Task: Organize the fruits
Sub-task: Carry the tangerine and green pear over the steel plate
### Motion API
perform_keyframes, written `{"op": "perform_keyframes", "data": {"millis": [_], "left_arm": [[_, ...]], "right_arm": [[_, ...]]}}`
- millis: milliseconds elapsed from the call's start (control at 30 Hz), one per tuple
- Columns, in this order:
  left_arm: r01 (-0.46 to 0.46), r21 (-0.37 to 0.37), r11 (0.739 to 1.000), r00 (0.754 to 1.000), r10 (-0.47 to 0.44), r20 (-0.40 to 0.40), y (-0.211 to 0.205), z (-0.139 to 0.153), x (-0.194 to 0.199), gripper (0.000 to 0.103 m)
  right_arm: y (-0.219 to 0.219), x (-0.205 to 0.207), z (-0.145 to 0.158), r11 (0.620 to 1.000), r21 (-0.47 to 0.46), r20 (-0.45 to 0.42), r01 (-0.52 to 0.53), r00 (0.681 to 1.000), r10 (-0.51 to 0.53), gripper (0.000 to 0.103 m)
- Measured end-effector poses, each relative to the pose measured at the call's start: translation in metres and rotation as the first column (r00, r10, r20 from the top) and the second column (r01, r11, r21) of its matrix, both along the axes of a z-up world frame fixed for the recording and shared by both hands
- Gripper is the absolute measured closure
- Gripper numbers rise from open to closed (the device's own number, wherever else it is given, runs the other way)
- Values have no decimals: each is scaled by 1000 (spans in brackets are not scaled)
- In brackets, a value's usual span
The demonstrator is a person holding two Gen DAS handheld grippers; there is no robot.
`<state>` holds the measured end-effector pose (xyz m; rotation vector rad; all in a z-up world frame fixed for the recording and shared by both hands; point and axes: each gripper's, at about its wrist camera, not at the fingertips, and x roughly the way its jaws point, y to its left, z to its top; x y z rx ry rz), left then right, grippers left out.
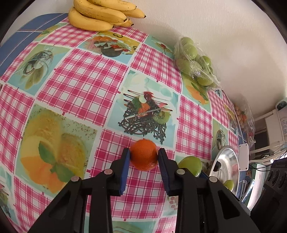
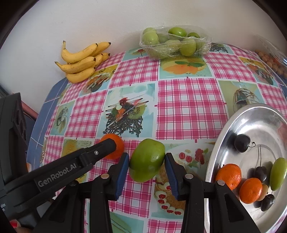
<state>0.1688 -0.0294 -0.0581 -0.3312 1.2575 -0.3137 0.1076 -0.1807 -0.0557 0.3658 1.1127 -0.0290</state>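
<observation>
Through your left wrist camera, your left gripper [image 1: 144, 157] has its blue-padded jaws pressed against both sides of a small round orange mandarin [image 1: 143, 154], which sits low over the pink-checked, fruit-printed oilcloth of the counter [image 1: 86, 86]. Just right of that gripper lies a smooth green oval fruit [image 1: 190, 164], partly hidden by the right finger. Beyond it the round shiny metal plate [image 1: 227, 161] stands near the counter's right edge. At the far edge against the white wall [image 1: 224, 44] you have a bunch of yellow bananas [image 1: 100, 16] and a clear plastic punnet of green fruits [image 1: 195, 62] wrapped in film.

Through your right wrist camera, your right gripper [image 2: 147, 161] brackets the green oval fruit [image 2: 148, 159]: the left pad is touching or almost touching it, while a narrow gap shows at the right pad, so the jaws are not clamped on it. The fruit rests on the counter [image 2: 190, 100]. To the left, your left gripper [image 2: 109, 145] reaches in with the mandarin [image 2: 114, 148] at its tip. On the right, the metal plate [image 2: 251, 118] carries two orange mandarins [image 2: 229, 175], a green oval fruit [image 2: 278, 173] and dark cherries [image 2: 242, 143]. The bananas [image 2: 80, 62] and the punnet [image 2: 174, 43] sit along the wall [image 2: 89, 21].
</observation>
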Motion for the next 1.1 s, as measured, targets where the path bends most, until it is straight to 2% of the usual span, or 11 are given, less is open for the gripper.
{"op": "perform_keyframes", "data": {"millis": [33,67,133,200,300,400,467,533,700,933,1100], "left_arm": [[-4,3,1000,1000,4,2,0,2,-1,75],[-8,0,1000,1000,8,7,1,5,-1,84],[-7,-3,1000,1000,7,15,2,9,-2,94],[0,9,1000,1000,0,11,1,10,-3,94],[1,-19,1000,1000,-1,1,1,7,-2,94],[0,-5,1000,1000,0,11,0,7,-1,87],[-6,23,1000,1000,6,9,-1,4,0,69],[-10,18,1000,1000,11,-19,-1,-4,1,63],[-24,-26,999,997,22,-75,2,-22,2,64],[-27,-24,999,997,25,-76,3,-21,1,65],[-32,-3,999,997,31,-71,7,-8,-3,66]], "right_arm": [[0,0,1,1000,1,1,0,1000,0,59],[-1,0,2,1000,1,3,1,1000,-1,59],[-1,-1,4,1000,2,3,0,1000,0,59],[-2,-2,5,1000,3,3,1,1000,-1,59],[-3,-3,5,1000,0,-3,6,1000,-6,59],[-4,-4,4,1000,2,-9,8,1000,-8,59],[-5,-4,3,1000,2,-12,11,1000,-11,59],[-5,-4,2,1000,2,-15,14,1000,-14,59],[-4,-4,1,1000,0,-21,17,1000,-17,59],[-5,-4,0,1000,-2,-24,22,999,-22,59],[-7,-7,4,999,24,-23,31,999,-31,59]]}}
